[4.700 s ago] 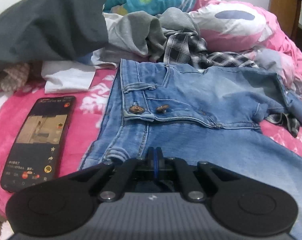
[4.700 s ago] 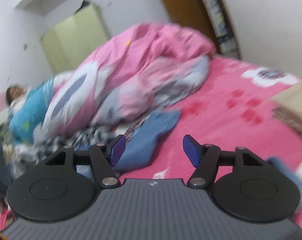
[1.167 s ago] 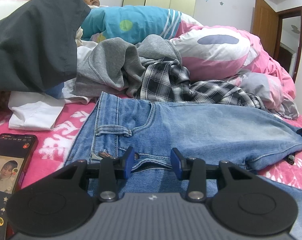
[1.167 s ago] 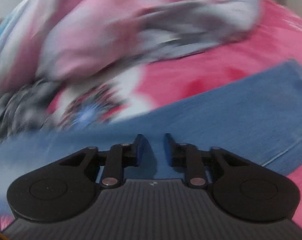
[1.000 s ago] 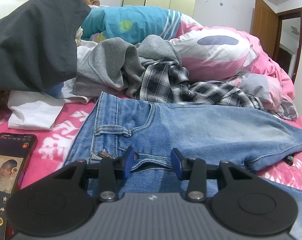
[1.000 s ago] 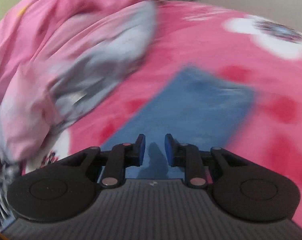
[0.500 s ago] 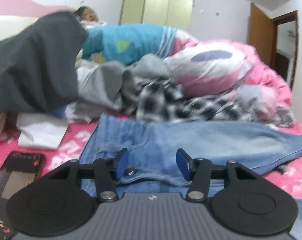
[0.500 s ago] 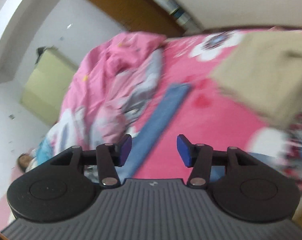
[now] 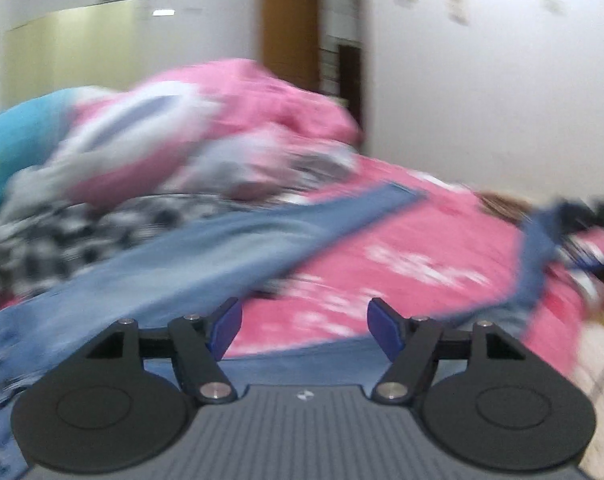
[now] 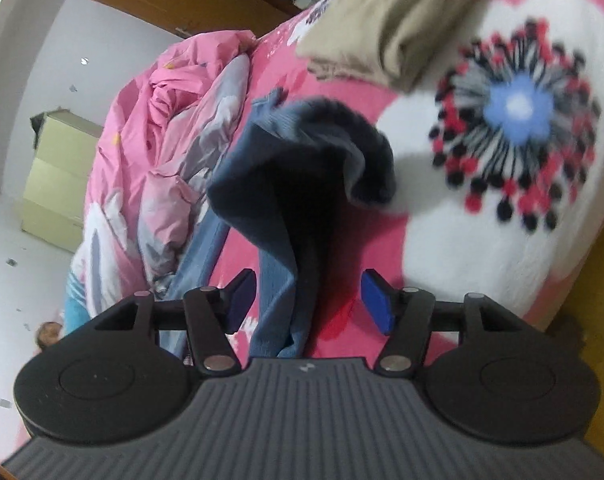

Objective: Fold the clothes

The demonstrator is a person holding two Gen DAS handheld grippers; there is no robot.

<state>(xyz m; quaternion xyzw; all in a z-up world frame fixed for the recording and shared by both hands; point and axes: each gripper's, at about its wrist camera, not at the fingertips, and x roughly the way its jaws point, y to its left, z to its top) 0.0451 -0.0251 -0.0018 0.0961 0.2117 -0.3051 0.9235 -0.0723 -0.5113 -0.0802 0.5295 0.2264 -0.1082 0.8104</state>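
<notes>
The blue jeans (image 9: pixel 229 248) lie on the pink bedspread (image 9: pixel 382 280). In the blurred left wrist view one leg runs up to the right and the other leg (image 9: pixel 534 248) rises at the right edge. My left gripper (image 9: pixel 306 330) is open above the bedspread between the legs and holds nothing. In the right wrist view a leg end of the jeans (image 10: pixel 261 136) is humped up, and its cloth runs down between the fingers of my right gripper (image 10: pixel 309 306), which is open and not clamped on it.
A heaped pink duvet (image 10: pixel 173 120) and a plaid garment (image 9: pixel 41 236) lie behind the jeans. A folded beige garment (image 10: pixel 382 20) sits beyond the leg end, beside a flower print (image 10: pixel 514 120). A person (image 10: pixel 47 334) lies at the bed's far end. A wardrobe (image 10: pixel 57 180) stands behind.
My left gripper has swung right from the waistband toward the legs and opened wider. My right gripper, nearly shut on the leg a second ago, has opened and turned over the humped leg end.
</notes>
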